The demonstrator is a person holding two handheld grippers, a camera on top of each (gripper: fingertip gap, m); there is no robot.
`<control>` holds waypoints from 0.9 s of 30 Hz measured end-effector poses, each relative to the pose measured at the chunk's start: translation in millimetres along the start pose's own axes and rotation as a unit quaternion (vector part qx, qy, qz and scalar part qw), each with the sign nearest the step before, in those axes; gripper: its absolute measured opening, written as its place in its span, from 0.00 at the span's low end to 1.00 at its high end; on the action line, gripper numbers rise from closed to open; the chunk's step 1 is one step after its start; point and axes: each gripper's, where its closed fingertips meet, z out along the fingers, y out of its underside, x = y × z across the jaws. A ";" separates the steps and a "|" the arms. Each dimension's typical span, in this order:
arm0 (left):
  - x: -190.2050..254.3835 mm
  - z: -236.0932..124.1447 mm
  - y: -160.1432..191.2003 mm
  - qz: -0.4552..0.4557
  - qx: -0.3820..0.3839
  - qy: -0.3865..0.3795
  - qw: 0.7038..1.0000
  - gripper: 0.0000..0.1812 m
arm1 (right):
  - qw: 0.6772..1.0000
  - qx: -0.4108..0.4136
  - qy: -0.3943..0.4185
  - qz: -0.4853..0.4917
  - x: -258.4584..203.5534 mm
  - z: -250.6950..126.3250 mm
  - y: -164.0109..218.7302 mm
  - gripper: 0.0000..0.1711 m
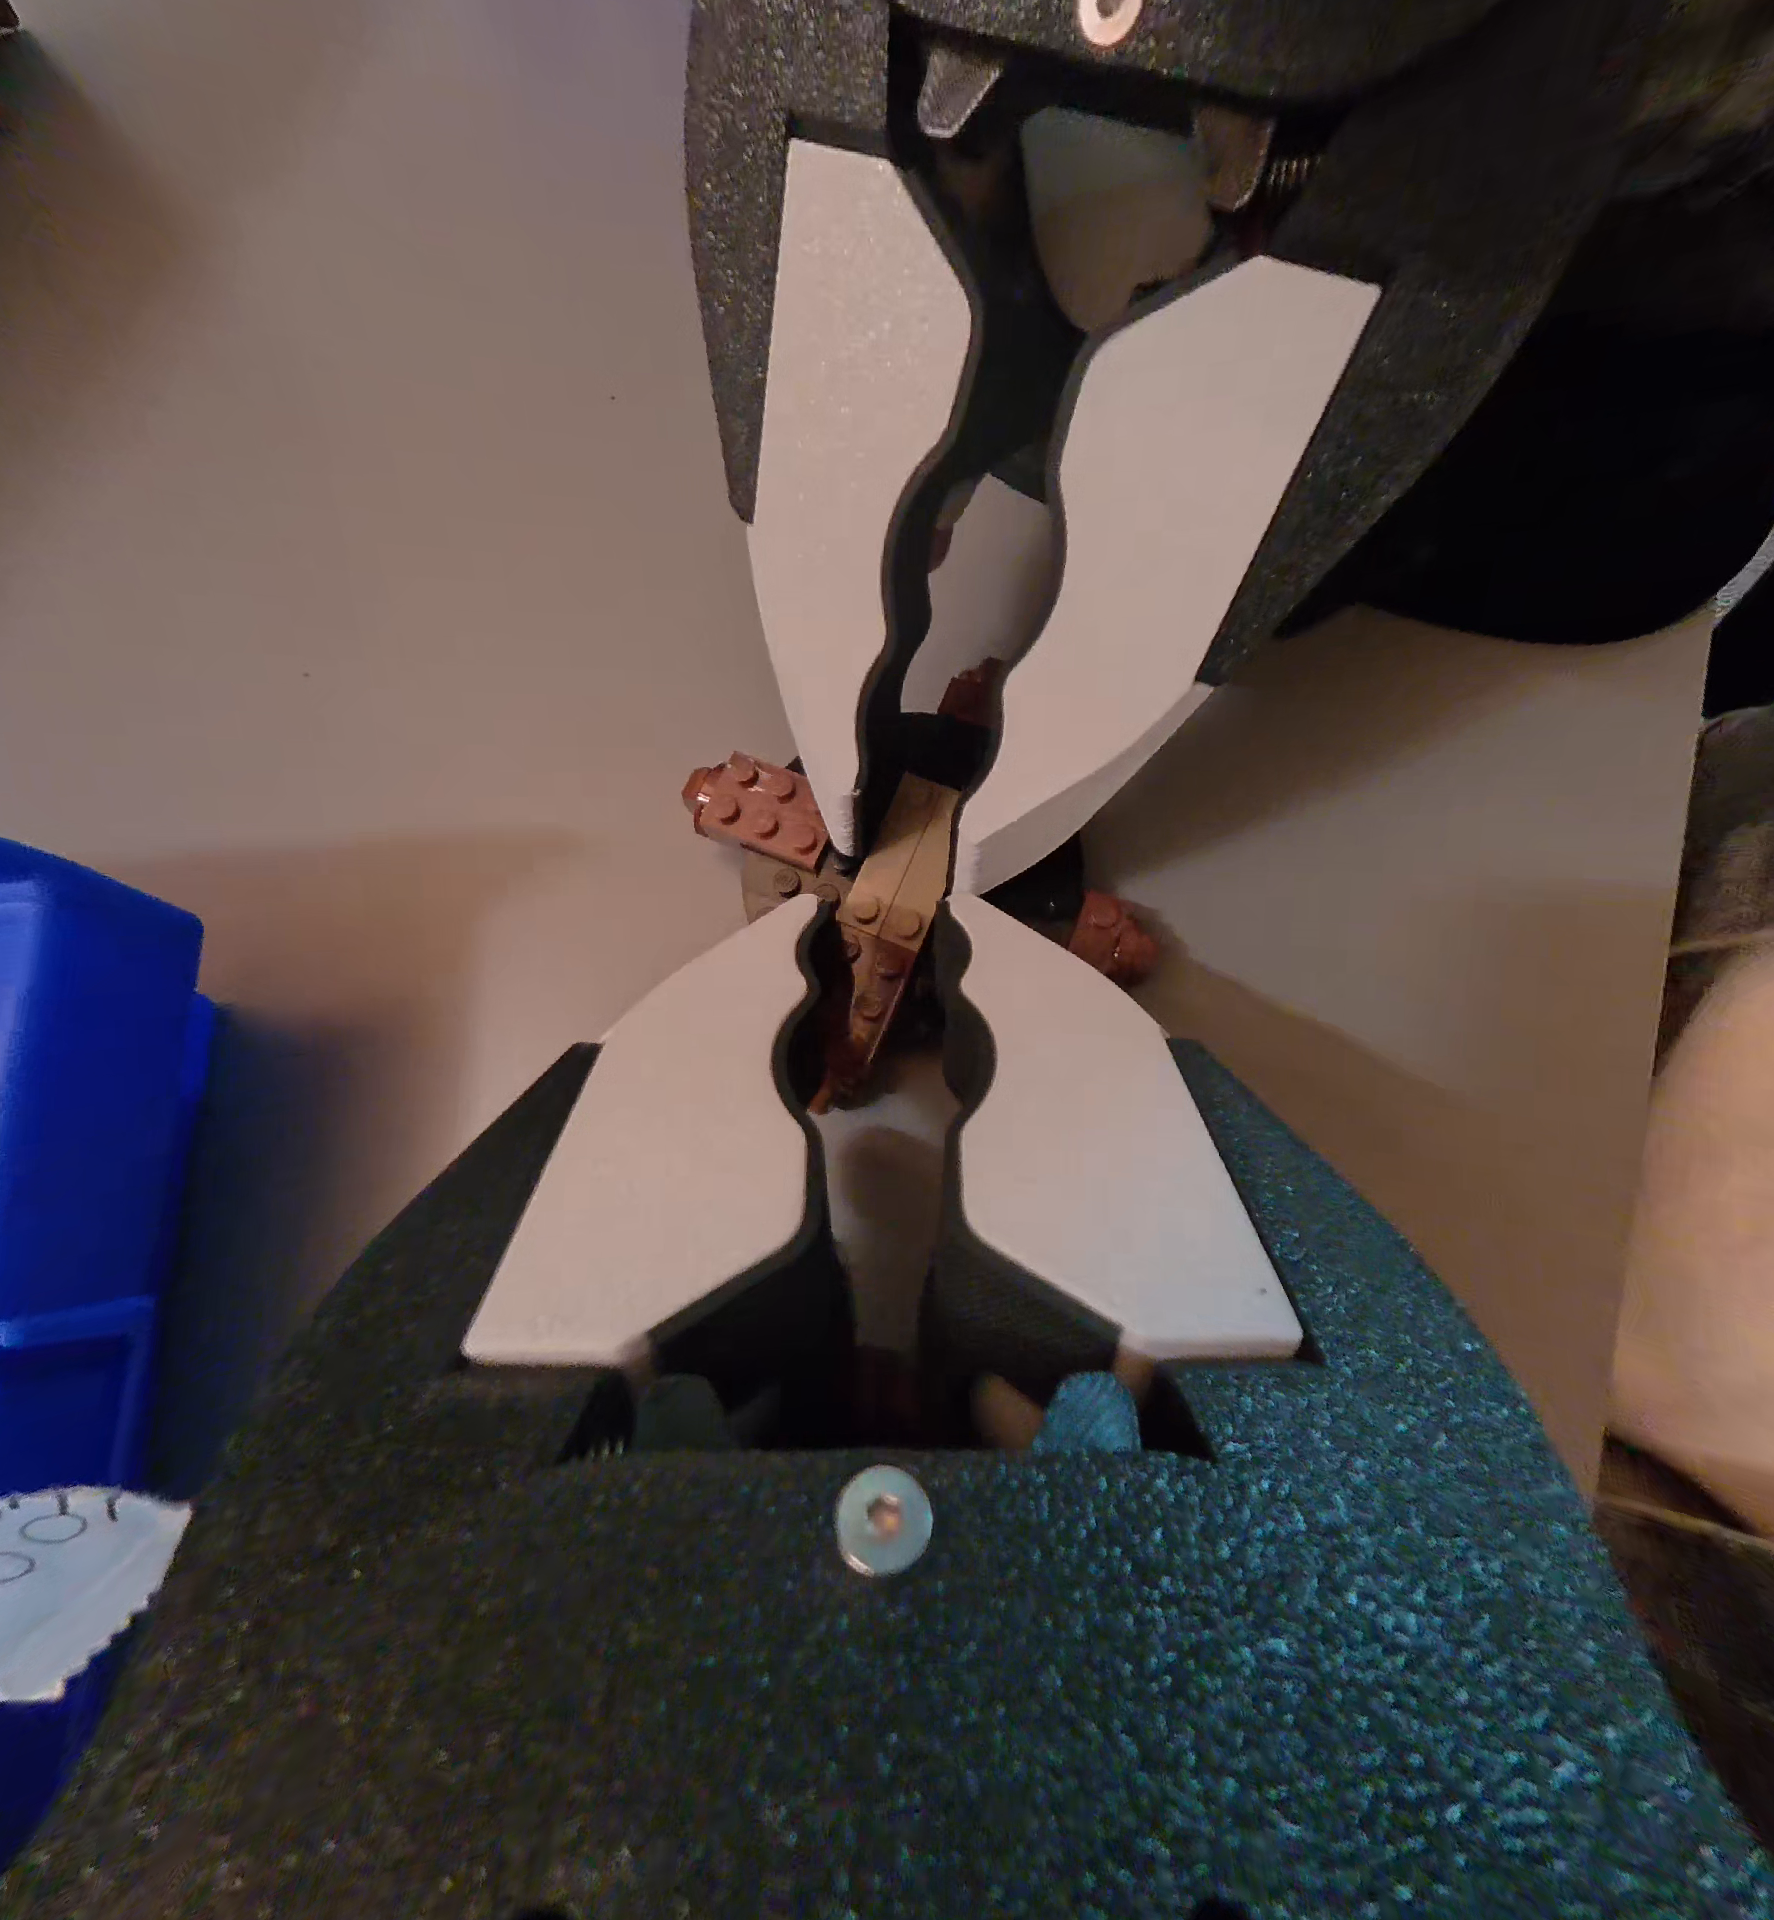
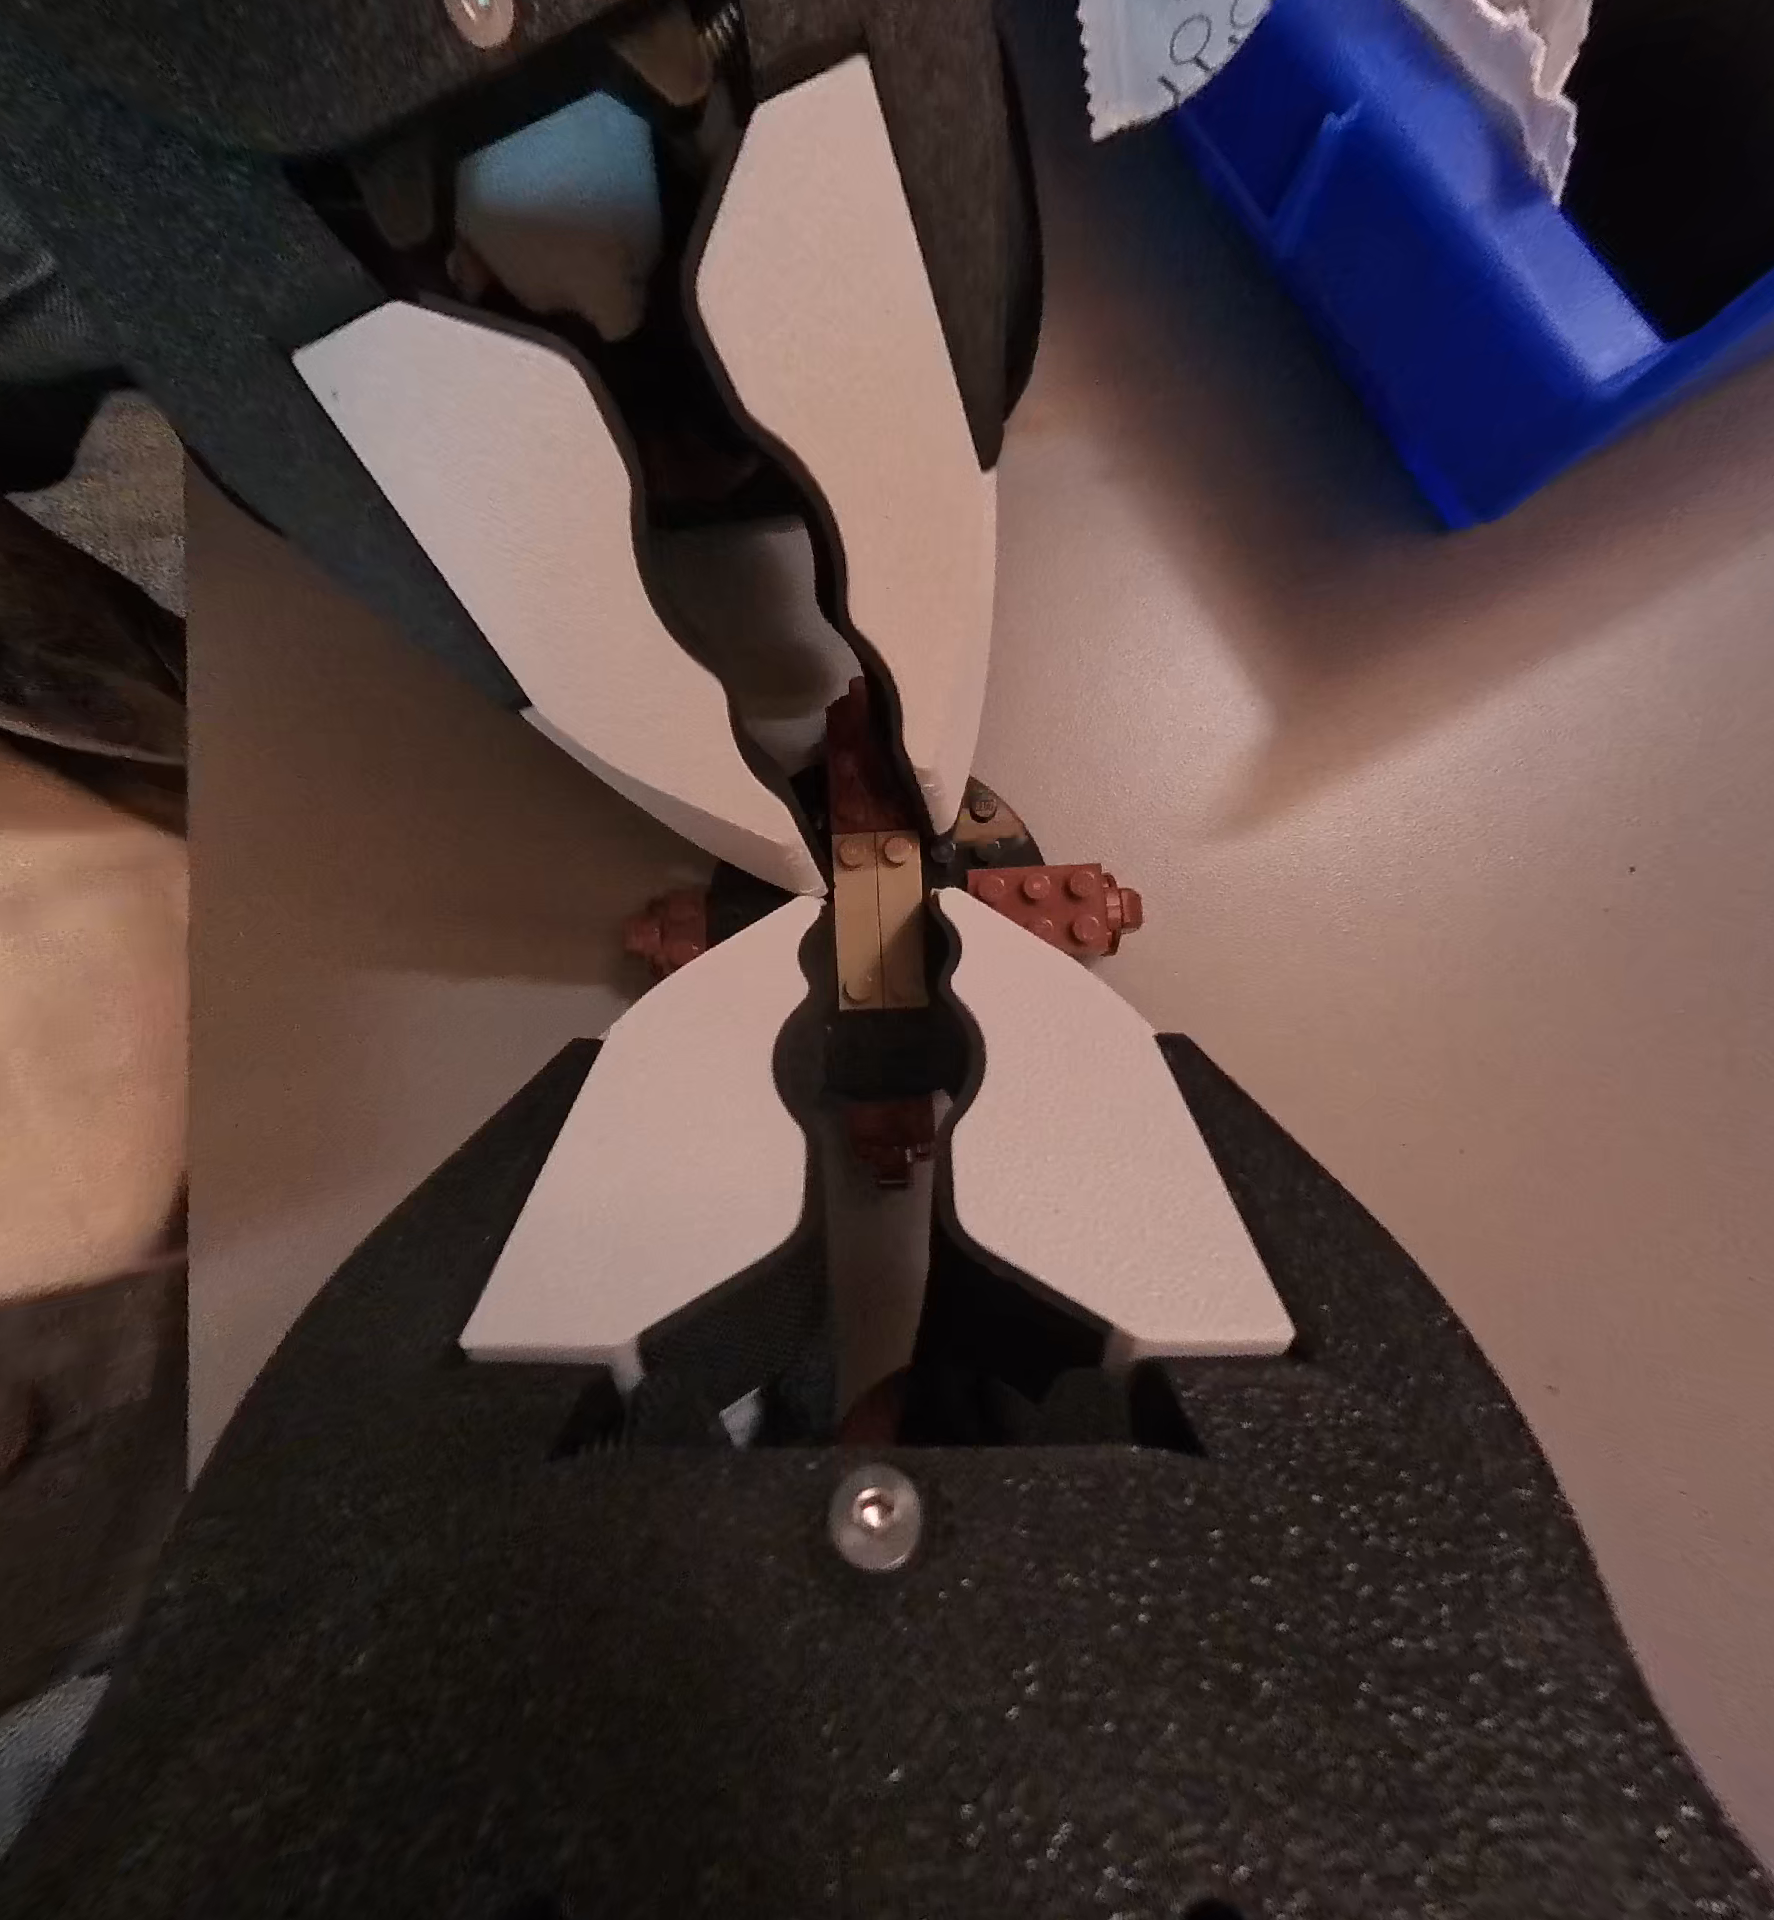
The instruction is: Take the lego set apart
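Observation:
A small lego set [image 1: 888,899] of tan, brown and black pieces is held between both grippers above the white table. My left gripper [image 1: 878,914] is shut on its brown end. My right gripper [image 1: 909,831] comes in from the top, tip to tip with the left, shut on the tan and black end. In the right wrist view the tan plates [image 2: 878,920] sit between my right gripper [image 2: 878,914] fingers, and the left gripper [image 2: 867,831] holds the far brown end. A reddish-brown studded plate [image 1: 758,816] sticks out sideways; it also shows in the right wrist view [image 2: 1049,902].
A blue plastic bin [image 1: 41,1143] with a torn white paper label stands at the left, seen top right in the right wrist view [image 2: 1465,270]. The white table [image 1: 343,520] ends at the right, beside grey fabric [image 1: 1756,831]. My two grippers' fingertips are within a few centimetres of each other.

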 end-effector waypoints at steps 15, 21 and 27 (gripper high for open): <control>5.7 -8.4 8.2 0.062 -0.030 0.064 0.996 0.24 | 0.999 0.032 -0.008 -0.028 -2.8 0.9 -1.5 0.09; 5.4 -13.0 14.8 0.119 -0.075 0.077 0.987 0.20 | 0.998 0.034 -0.019 -0.043 -6.3 0.5 -0.7 0.09; 2.1 -14.4 15.8 0.120 -0.095 0.088 0.984 0.10 | 0.998 0.033 -0.020 -0.047 -7.0 0.2 -0.1 0.09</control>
